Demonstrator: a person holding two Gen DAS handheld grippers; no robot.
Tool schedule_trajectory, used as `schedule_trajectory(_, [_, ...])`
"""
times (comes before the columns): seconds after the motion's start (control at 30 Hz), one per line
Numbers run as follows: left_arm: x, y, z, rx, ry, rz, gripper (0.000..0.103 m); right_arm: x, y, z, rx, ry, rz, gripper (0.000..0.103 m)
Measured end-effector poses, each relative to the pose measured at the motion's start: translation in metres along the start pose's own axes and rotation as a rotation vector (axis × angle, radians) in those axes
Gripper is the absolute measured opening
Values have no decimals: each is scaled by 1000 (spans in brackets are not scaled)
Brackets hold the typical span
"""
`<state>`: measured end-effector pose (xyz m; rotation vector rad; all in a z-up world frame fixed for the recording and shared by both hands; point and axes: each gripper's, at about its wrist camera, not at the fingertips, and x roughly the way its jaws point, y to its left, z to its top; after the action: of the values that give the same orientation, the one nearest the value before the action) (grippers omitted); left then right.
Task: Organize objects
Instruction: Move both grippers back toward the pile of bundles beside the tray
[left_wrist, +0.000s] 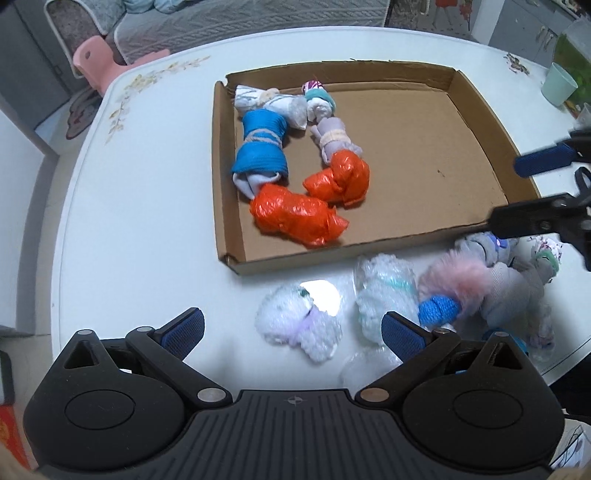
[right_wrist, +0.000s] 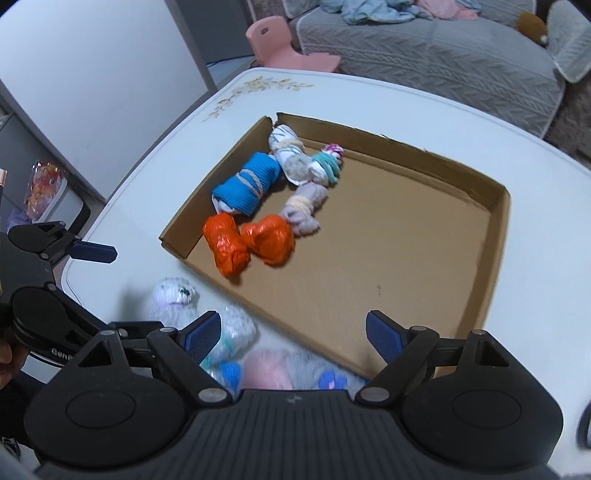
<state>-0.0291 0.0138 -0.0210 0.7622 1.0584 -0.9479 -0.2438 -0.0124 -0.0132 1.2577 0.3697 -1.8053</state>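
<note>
Cardboard forms the shallow tray (left_wrist: 480, 107) on the white table (left_wrist: 147, 221), and in the left wrist view six bundles already lie in its left part, two orange ones (left_wrist: 295, 216) nearest the front wall. The left gripper (left_wrist: 291, 332) hangs wide open and empty over the loose bundles in front of the tray. A white fluffy bundle (left_wrist: 295, 325) lies between its fingers' line, long axis running from upper left down to lower right. To pick it well, I would judge the jaws should close across its narrow waist, square to that axis. The right gripper (left_wrist: 517, 192) reaches in from the right edge, jaws apart, holding nothing.

Blue pads frame the right wrist view, where the right gripper (right_wrist: 291, 338) stands open and empty above the tray's near wall. A pink fluffy bundle (right_wrist: 266, 373) lies just below it, too blurred to tell its axis. The left gripper (right_wrist: 92, 253) shows at the left edge.
</note>
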Motion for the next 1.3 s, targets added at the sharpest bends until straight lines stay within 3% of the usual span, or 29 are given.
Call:
schedule_trajectory(0.2, [6,13,-10,-37,-10,32,102,-26,-26,-38,93,-25,-61,89])
schedule_trajectory(0.43, [23,27,-16,-113,6,53,102,-34,-73,-81,285,21,-184,87])
schedule_trajectory(0.67, [33,23,-20,-130,5,42,102,-13,-69,-90,273,107,-217,87])
schedule_trajectory(0.83, [41,18,-25,-70,5,57,103,4,-65,-89,255,151,-209,87])
schedule_trajectory(1.1, [39,20,-30,-52,-16,46,102,10,-73,-97,269,190,-263,87])
schedule_trajectory(1.3, [44,13,-31,-2,-63,28,102,15,-70,-101,250,197,-257,87])
